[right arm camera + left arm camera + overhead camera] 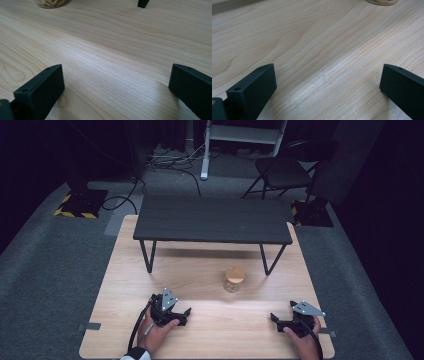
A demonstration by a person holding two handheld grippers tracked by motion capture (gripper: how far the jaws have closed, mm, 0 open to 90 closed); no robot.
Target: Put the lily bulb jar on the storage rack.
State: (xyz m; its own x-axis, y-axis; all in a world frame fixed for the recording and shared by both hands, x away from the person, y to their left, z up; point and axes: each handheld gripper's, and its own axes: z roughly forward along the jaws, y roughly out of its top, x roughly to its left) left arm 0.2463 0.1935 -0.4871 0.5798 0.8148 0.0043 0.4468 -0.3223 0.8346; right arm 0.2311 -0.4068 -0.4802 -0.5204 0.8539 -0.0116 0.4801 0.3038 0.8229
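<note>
Jar: a small clear glass jar [234,279] with a pale wooden lid stands upright on the light wood table [125,285], ahead of both grippers and between them, nearer the right one; nothing touches it.
Jar, left gripper view: its base [382,2] shows at the top edge, ahead and to the right of the jaws.
Jar, right gripper view: its bottom [53,3], with pale pieces inside, sits at the top left, well ahead of the jaws.
Left gripper [182,312]: rests low on the table in the person's left hand [159,332], jaws spread wide with bare wood between them, holding nothing.
Right gripper [276,319]: rests low on the table in the right hand [305,340], jaws spread wide, holding nothing.
Black bench [212,219]: a low dark slatted stand on thin legs, beyond the jar and farther from both grippers; one foot [143,3] shows ahead of the right jaws.
Surroundings: grey carpet [45,270] around the table, a folding chair [282,170] far behind.
</note>
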